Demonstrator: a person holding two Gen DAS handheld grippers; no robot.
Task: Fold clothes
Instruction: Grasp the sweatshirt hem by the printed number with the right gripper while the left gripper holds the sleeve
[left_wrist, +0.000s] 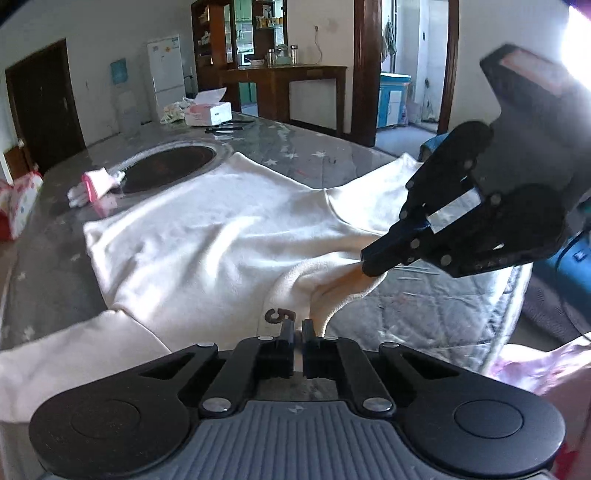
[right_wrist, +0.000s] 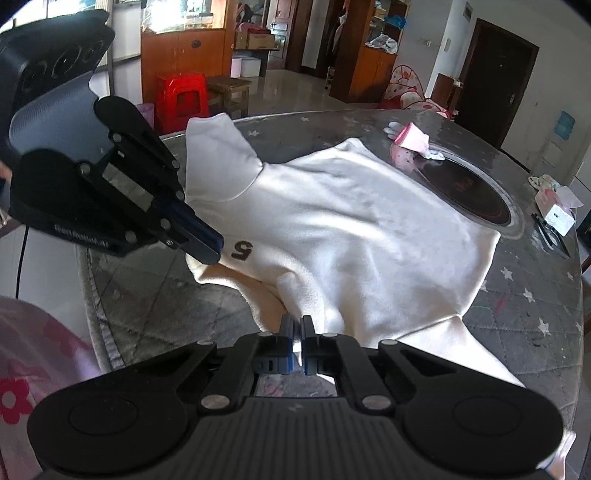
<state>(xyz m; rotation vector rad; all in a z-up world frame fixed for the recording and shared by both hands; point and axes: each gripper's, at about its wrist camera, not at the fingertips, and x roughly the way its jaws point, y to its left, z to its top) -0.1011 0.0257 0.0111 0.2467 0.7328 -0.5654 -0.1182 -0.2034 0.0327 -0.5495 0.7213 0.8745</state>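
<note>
A white sweatshirt (left_wrist: 207, 236) (right_wrist: 351, 221) with a dark number 5 (left_wrist: 280, 315) (right_wrist: 242, 250) lies spread on the round table, sleeves out to either side. My left gripper (left_wrist: 298, 326) (right_wrist: 212, 254) is shut, pinching the near edge of the shirt right beside the 5. My right gripper (right_wrist: 297, 323) (left_wrist: 369, 264) is also shut, on a raised fold of the same near edge a short way along. The cloth between the two grippers sags in a loose fold. The pads themselves are hidden by the fabric.
A small pink-and-white garment (left_wrist: 94, 186) (right_wrist: 410, 140) lies by the dark round inset (left_wrist: 166, 166) (right_wrist: 469, 192) in the table's middle. A tissue box (left_wrist: 208, 112) (right_wrist: 557, 214) sits at the far rim. The quilted table edge (left_wrist: 461, 314) runs close by, next to a person's pink flowered clothing (right_wrist: 22, 369).
</note>
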